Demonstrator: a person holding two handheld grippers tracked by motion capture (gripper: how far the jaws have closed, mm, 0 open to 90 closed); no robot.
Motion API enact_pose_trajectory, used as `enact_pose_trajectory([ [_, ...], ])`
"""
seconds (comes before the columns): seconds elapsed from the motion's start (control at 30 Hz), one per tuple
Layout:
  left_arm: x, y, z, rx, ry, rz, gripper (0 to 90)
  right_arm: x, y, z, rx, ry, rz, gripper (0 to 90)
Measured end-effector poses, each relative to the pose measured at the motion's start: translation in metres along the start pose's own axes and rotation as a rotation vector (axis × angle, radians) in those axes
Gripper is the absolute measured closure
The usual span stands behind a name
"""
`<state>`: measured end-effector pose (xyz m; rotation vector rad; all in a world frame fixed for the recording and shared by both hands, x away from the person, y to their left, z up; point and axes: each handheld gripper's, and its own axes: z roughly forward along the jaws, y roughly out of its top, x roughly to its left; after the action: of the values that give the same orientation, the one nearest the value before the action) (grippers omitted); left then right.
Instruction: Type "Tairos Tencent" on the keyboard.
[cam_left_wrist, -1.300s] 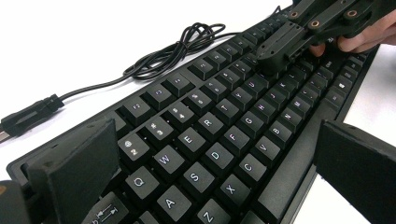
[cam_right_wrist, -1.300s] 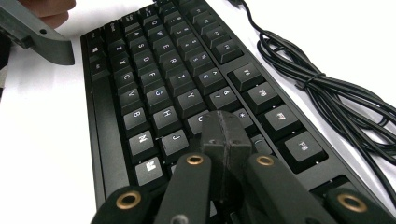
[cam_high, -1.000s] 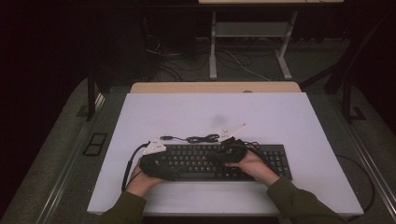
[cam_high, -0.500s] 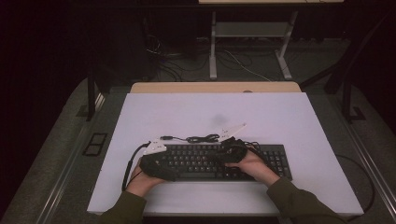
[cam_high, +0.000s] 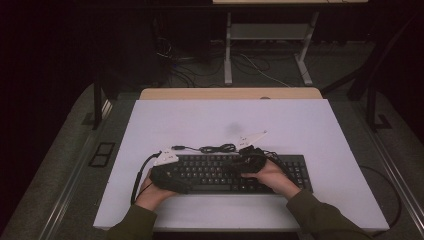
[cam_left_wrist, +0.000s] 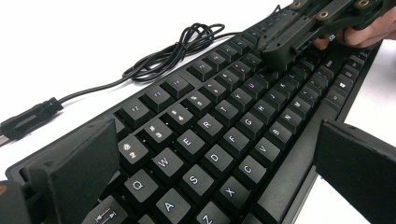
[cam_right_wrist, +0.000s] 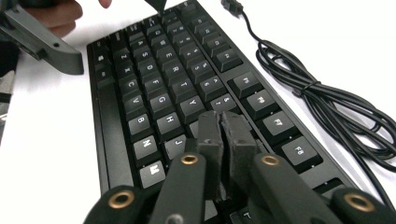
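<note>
A black keyboard (cam_high: 215, 172) lies on the white table top (cam_high: 225, 120), near its front edge. My left gripper (cam_left_wrist: 215, 158) is open wide, its two jaws straddling the keyboard's left end near the Q, A and C keys. My right gripper (cam_right_wrist: 222, 122) is shut with nothing between its jaws, its tips resting on the keys around the middle rows. In the high view the left gripper (cam_high: 167, 174) sits at the keyboard's left end and the right gripper (cam_high: 248, 160) over its middle. The right gripper (cam_left_wrist: 289, 44) also presses down in the left gripper view.
The keyboard's black cable (cam_high: 217, 148) lies coiled just behind it, ending in a plug (cam_left_wrist: 28, 119) on the table. The coil (cam_right_wrist: 327, 105) is close beside the function keys. A wooden strip (cam_high: 230, 93) borders the far edge; dark floor surrounds the table.
</note>
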<state>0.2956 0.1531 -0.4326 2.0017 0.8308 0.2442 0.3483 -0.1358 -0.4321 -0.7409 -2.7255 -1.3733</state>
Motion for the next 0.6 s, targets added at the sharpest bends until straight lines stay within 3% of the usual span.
enact_pose_trajectory([
  [0.33, -0.002, 0.0025, 0.0033, 0.006, -0.002, 0.02, 3.8, -0.0036, -0.0002, -0.005, -0.039, -0.007, 0.022, 58.3],
  [0.6, -0.002, 0.0065, 0.0036, -0.018, 0.007, 0.019, 14.6, -0.0053, -0.0007, -0.0058, -0.065, -0.035, 0.033, 36.0],
])
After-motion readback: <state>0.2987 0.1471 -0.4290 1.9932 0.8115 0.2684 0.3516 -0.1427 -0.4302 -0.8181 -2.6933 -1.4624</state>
